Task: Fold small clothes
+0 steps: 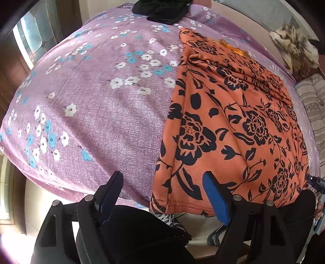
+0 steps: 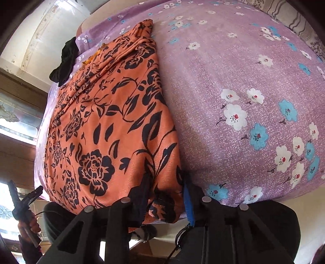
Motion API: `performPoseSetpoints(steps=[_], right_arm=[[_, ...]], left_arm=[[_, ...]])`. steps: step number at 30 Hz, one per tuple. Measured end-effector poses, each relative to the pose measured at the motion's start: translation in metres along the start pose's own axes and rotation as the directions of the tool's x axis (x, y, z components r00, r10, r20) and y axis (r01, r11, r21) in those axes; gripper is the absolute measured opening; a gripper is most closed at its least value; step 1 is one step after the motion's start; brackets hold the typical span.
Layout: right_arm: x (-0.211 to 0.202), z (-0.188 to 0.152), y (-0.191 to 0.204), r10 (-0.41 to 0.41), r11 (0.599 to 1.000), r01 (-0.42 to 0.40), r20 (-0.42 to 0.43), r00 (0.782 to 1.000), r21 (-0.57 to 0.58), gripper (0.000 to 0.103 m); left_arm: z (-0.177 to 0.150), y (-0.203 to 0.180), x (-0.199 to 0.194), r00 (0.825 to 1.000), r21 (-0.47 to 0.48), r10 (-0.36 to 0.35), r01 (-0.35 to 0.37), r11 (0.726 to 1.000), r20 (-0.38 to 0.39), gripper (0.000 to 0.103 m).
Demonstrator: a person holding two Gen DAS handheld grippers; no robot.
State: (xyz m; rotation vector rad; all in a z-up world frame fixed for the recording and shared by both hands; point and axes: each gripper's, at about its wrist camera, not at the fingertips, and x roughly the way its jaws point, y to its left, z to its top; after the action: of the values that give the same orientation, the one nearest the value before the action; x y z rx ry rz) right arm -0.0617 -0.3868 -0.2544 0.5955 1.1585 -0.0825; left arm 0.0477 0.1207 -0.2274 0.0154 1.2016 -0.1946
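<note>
Orange floral garment (image 1: 233,121) lying lengthwise, already folded over into a narrow band, on the purple flowered bedsheet (image 1: 91,101), its near hem at the bed's edge. Left gripper (image 1: 162,186) hangs with fingers spread wide astride the near left corner, pads apparently clear of the cloth. Right gripper (image 2: 166,195) pinches the near right corner between its narrowed fingers. Black garment (image 1: 162,9) waits at the far end. Risk: with only one corner held, a lift would probably drag the band askew and open its layers; the thin hem could also slip from the pinch.
</note>
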Motion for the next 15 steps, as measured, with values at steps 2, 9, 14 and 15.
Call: performPoseSetpoints(steps=[2,9,14,15], right_arm=[[0.001,-0.001,0.004,-0.027,0.999,0.027,0.006,1.000,-0.020,0.034],[0.000,-0.002,-0.001,-0.006,1.000,0.005,0.012,1.000,0.013,0.034],[-0.003,-0.003,-0.008,0.019,0.999,-0.019,0.013,1.000,0.036,0.034],[-0.003,-0.003,-0.008,0.018,0.999,-0.018,0.011,1.000,0.036,0.034]], left_arm=[[0.003,-0.007,0.003,1.000,0.042,0.007,-0.008,0.999,0.027,0.066],[0.004,-0.003,0.017,0.999,0.059,-0.034,0.034,0.998,0.002,0.014],[-0.002,0.003,0.012,0.998,0.047,-0.062,0.064,0.997,-0.027,0.031],[-0.002,0.004,0.014,0.998,0.027,-0.046,0.047,0.999,-0.040,0.057]])
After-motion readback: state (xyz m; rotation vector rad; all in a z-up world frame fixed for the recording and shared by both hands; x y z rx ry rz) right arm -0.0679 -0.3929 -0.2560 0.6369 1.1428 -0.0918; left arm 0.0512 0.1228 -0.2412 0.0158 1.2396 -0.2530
